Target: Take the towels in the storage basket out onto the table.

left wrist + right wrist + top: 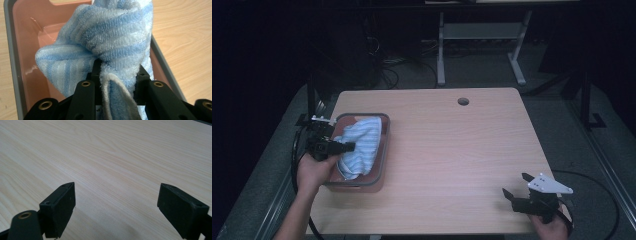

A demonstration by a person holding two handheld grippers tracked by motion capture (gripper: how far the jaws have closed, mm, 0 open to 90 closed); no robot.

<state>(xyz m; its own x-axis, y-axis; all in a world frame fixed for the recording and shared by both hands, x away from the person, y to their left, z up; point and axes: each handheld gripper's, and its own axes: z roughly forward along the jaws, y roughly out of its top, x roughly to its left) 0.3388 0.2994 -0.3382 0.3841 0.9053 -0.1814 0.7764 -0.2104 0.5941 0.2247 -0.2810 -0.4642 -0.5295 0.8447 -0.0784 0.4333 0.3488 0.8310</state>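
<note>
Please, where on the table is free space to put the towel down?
The table is bare between the bin and the right hand-held gripper, up to the round hole. The left side is crowded: the left hand-held gripper grips the striped towel over the bin.

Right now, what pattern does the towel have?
The towel has light blue and white stripes, clearest in the left gripper view.

We see a fluffy terry cloth towel (110, 37), striped and matt, in a smooth, glossy plastic tub (25, 50). At three o'clock of it, the surface (112, 157) looks like pale matt wood grain.
</note>
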